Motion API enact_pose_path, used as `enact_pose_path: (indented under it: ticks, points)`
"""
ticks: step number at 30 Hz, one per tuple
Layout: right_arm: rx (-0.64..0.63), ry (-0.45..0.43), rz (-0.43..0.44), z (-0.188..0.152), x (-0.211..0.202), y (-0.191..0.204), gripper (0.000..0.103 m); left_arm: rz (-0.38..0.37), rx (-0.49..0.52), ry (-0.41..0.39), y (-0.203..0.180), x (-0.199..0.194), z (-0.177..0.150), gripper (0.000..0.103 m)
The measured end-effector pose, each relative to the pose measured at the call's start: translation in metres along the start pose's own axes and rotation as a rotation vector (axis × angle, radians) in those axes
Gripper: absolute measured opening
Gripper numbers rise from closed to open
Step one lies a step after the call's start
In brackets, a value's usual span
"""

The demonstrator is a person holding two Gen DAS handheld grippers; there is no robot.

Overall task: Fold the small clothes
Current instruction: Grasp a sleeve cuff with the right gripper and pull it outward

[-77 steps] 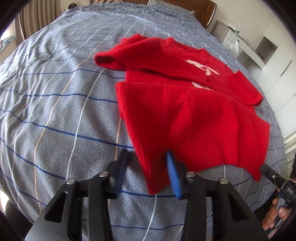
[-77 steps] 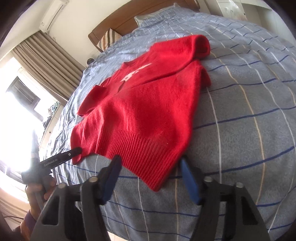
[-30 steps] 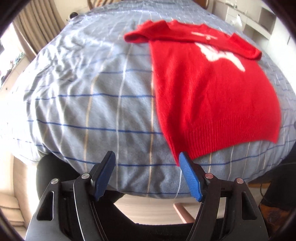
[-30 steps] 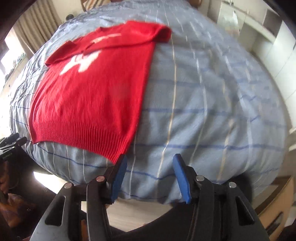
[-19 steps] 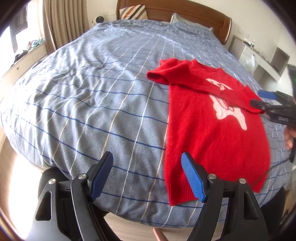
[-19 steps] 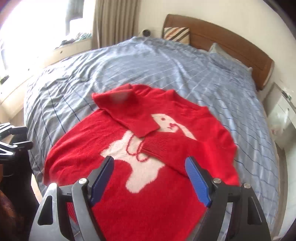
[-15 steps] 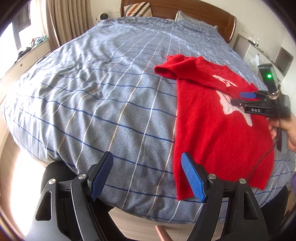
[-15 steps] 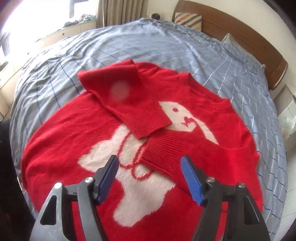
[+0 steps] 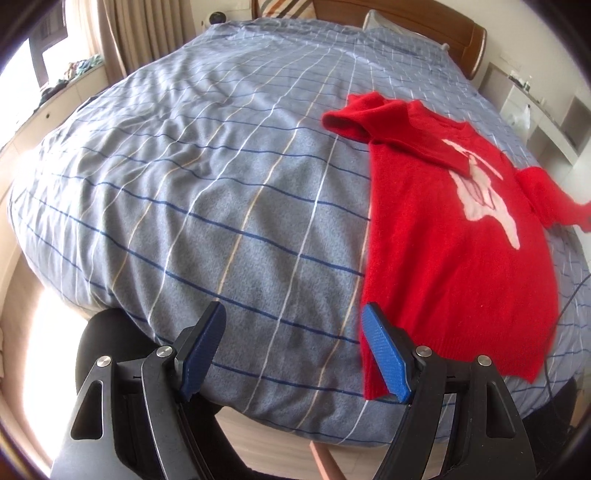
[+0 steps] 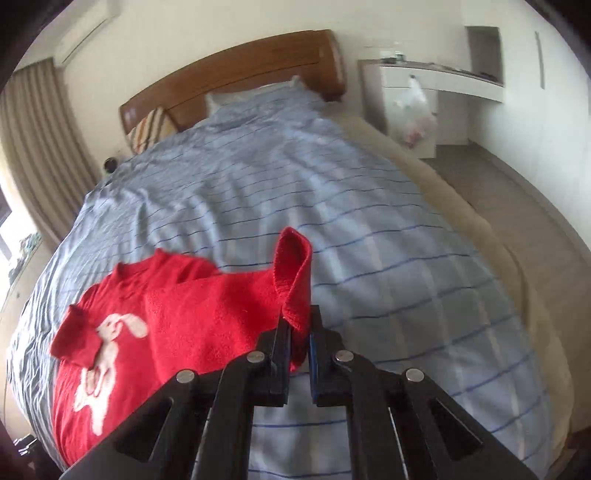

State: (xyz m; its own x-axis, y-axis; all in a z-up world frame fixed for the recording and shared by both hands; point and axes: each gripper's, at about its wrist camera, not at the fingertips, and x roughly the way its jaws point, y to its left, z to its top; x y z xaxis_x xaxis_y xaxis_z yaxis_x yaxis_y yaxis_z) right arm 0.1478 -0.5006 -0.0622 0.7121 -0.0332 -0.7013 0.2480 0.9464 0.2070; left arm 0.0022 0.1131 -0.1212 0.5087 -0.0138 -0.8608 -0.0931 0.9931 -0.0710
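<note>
A small red sweater [image 9: 454, 236] with a white rabbit on its front lies face up on the blue checked bedcover [image 9: 221, 177]. Its left sleeve is folded across the chest. My left gripper [image 9: 293, 339] is open and empty, near the bed's front edge, just left of the sweater's hem corner. My right gripper [image 10: 300, 325] is shut on the cuff of the sweater's right sleeve [image 10: 293, 273] and holds it lifted out to the right of the body [image 10: 177, 325].
The wooden headboard [image 10: 236, 74] and a striped pillow [image 10: 147, 129] are at the far end. White shelving [image 10: 424, 96] with a plastic bag stands to the right of the bed. Curtains [image 9: 125, 33] hang on the left.
My right gripper has closed on the right sleeve's cuff and pulled it off the chest, out to the right. My left gripper stays open near the hem.
</note>
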Motion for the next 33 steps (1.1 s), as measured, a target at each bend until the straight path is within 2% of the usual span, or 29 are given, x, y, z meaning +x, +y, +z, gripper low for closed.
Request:
enact_pose_path:
  ticks: [4, 7, 10, 14, 16, 19, 20, 21, 23, 27, 30, 33]
  points:
    - [0.148, 0.039, -0.103, -0.016, -0.004, -0.089, 0.007, -0.011, 0.054, 0.01, -0.023, 0.002, -0.001, 0.078]
    - [0.26, 0.067, -0.072, -0.039, 0.002, -0.129, 0.007, -0.012, 0.091, 0.015, -0.037, 0.002, -0.003, 0.078]
    - [0.355, 0.071, -0.015, -0.059, 0.007, -0.148, 0.007, -0.011, 0.115, 0.009, -0.044, -0.003, -0.004, 0.078]
    - [0.434, 0.039, 0.071, -0.068, 0.005, -0.162, 0.015, 0.002, 0.126, 0.005, -0.045, -0.004, -0.003, 0.078]
    - [0.473, 0.025, 0.123, -0.067, 0.008, -0.164, 0.026, 0.003, 0.12, 0.008, -0.044, -0.003, -0.002, 0.078]
    - [0.485, 0.026, 0.137, -0.065, 0.012, -0.163, 0.023, 0.01, 0.121, 0.013, -0.045, -0.001, -0.002, 0.078]
    - [0.484, 0.03, 0.124, -0.064, 0.012, -0.163, 0.018, 0.013, 0.123, 0.014, -0.047, -0.001, -0.002, 0.078]
    - [0.485, 0.033, 0.101, -0.063, 0.012, -0.165, 0.006, 0.015, 0.125, 0.015, -0.047, 0.0, -0.002, 0.078]
    - [0.492, 0.042, 0.079, -0.063, 0.013, -0.169, 0.005, 0.021, 0.134, 0.012, -0.049, -0.001, -0.002, 0.078]
    - [0.444, 0.09, -0.057, -0.071, 0.015, -0.172, 0.002, 0.048, 0.157, 0.006, -0.051, 0.002, 0.0, 0.078]
    - [0.426, 0.096, -0.078, -0.077, 0.02, -0.174, 0.002, 0.084, 0.191, 0.0, -0.052, 0.004, 0.009, 0.078]
    - [0.374, 0.081, -0.101, -0.076, 0.016, -0.168, 0.004, 0.124, 0.244, -0.061, -0.053, -0.004, 0.033, 0.078]
